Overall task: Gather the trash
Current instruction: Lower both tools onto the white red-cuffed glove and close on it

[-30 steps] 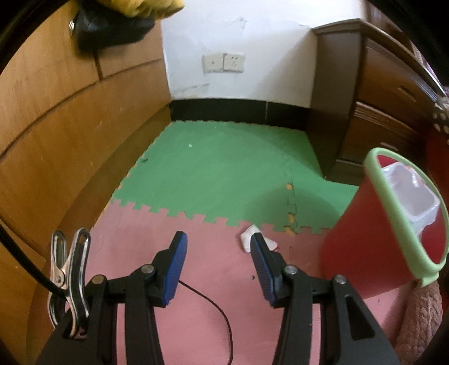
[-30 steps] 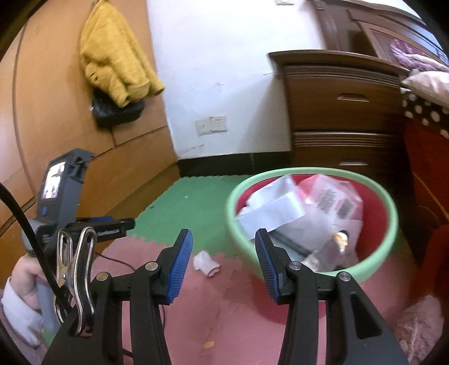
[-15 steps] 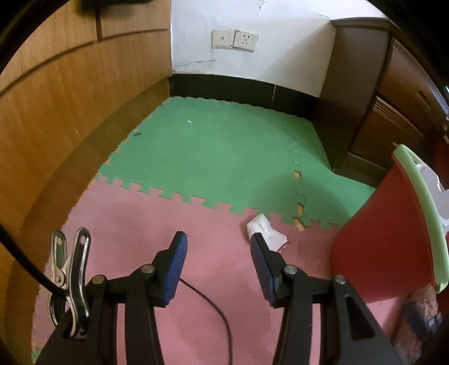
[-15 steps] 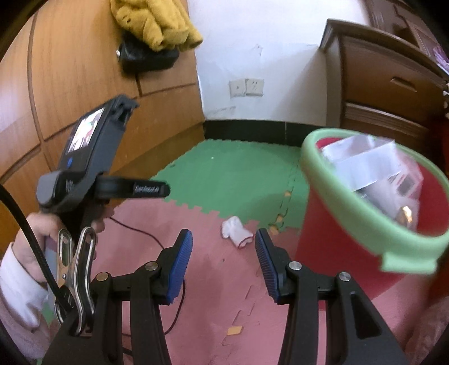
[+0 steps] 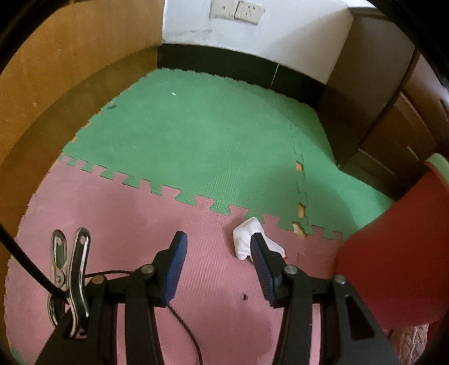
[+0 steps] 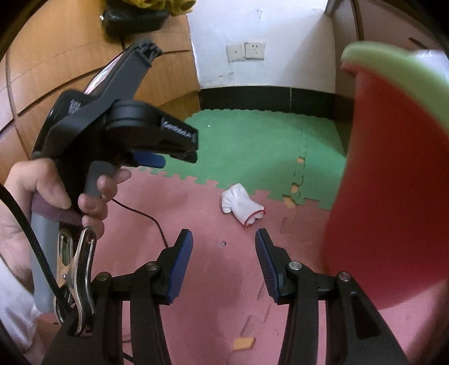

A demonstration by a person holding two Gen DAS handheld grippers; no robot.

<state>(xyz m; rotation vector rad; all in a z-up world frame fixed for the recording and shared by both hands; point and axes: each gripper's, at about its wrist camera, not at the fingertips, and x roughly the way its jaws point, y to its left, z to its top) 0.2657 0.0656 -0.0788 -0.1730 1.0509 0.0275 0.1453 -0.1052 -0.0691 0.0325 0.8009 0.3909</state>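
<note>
1. Left wrist view: the left gripper [image 5: 217, 248] has its fingers apart and empty, angled floorward to bracket the white glove [image 5: 247, 238].
2. Right gripper [image 6: 223, 244] likewise gapes empty, short of the glove.
3. Glove lies on the pink mat [image 6: 196, 280], near the red bin [image 6: 393, 196], probably its destination.

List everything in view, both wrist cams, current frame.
glove: one, white with red cuff edge, lying on the pink mat near the seam
bin: one, red with pale green rim, right of the glove
floor mats: green ahead, pink nearer
foam scraps: a few, orange, on the mats
sockets: two, white, on the wall
cabinet: dark brown, far right
bag: black, hanging on the wood panel
left gripper: open, empty
right gripper: open, empty
hand: holding the left gripper's handle
</note>
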